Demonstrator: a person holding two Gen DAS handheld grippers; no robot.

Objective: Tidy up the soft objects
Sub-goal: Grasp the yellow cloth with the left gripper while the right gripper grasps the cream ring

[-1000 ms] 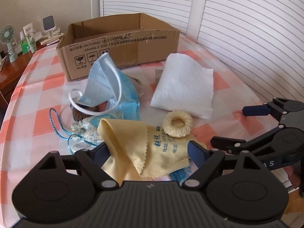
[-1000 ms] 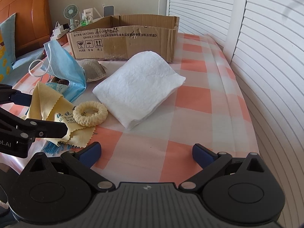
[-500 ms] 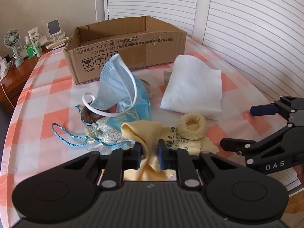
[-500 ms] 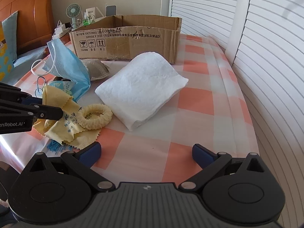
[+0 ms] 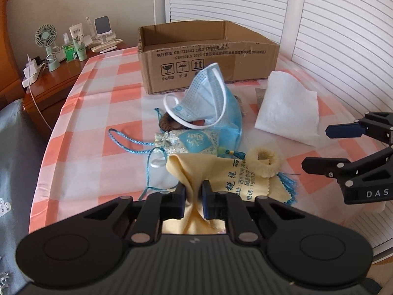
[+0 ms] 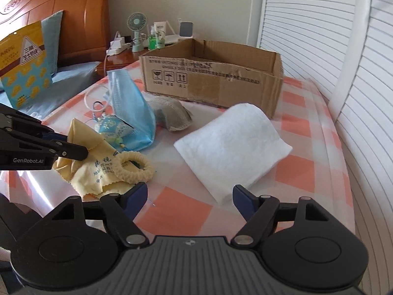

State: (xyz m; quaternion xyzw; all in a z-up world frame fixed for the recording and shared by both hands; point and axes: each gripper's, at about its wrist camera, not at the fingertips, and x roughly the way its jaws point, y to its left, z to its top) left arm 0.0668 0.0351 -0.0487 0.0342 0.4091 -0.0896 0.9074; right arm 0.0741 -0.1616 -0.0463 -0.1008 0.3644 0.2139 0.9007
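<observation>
Change: left gripper (image 5: 193, 198), wide apart a second ago with the cloth (image 5: 221, 172) lying flat between its jaws, now has them clamped tight on a gathered fold of that cloth.
Cloth: yellow, printed with blue characters, near edge of the table (image 5: 98, 93); bunched up into the left jaws, far part still on the tablecloth with the scrunchie (image 5: 264, 158) resting on it.
Right gripper (image 6: 190, 195): jaws closing from their widest, nothing between them yet; it hovers over bare tablecloth with the towel's (image 6: 233, 145) near corner just ahead.
Other soft things: mask (image 5: 208, 103) propped up over a pouch (image 5: 191, 142) with blue cord; grey pad (image 6: 172, 116) beside the box.
Box (image 5: 206, 56): cardboard, open, far side of the table, looks empty from here.
Meaning for the task: cloth looks secured, so I'd judge the pick done and the carry to the box next.
Risk: scrunchie will likely slide off or be dragged when the cloth lifts.
</observation>
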